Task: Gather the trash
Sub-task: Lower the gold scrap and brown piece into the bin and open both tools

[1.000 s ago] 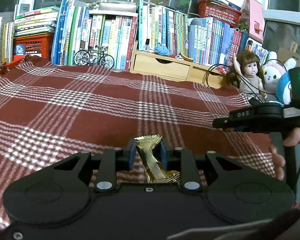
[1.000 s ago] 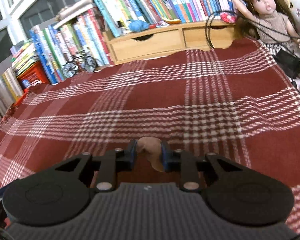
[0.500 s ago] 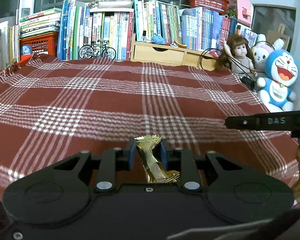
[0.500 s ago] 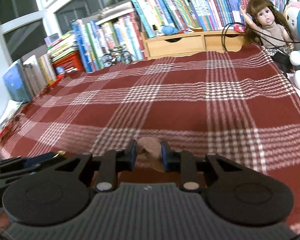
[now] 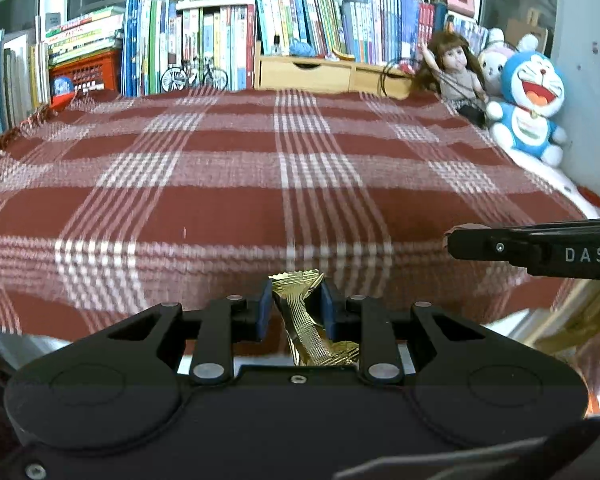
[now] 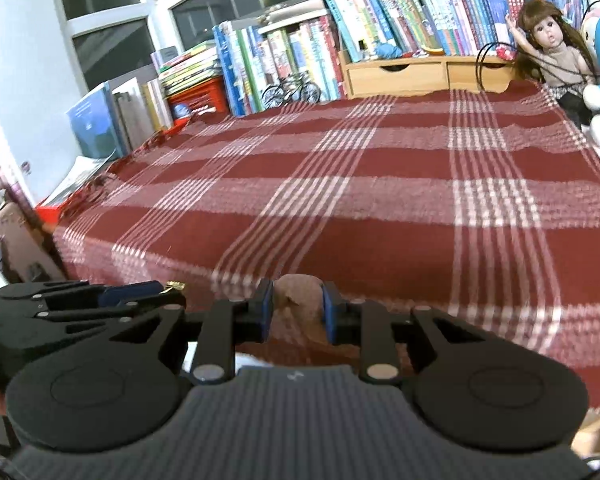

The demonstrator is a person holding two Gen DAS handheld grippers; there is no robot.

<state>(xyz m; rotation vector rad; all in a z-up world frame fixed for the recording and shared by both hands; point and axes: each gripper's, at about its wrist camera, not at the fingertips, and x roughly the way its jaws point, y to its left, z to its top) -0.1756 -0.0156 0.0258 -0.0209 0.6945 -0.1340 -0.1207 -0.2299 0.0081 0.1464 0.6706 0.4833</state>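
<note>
My left gripper is shut on a crumpled gold foil wrapper, held at the near edge of the red plaid blanket. My right gripper is shut on a brown scrap of paper, also over the blanket's near edge. In the left wrist view the right gripper comes in from the right as a black bar marked DAS. In the right wrist view the left gripper shows at the lower left with a glint of gold at its tip.
Rows of books, a toy bicycle and a wooden drawer box line the far edge. A doll and a blue plush toy sit at the right. A red crate stands at the far left.
Both grippers have drawn back toward the near edge of the blanket, each keeping hold of its piece. More of the room and the blanket's near edge now shows.
</note>
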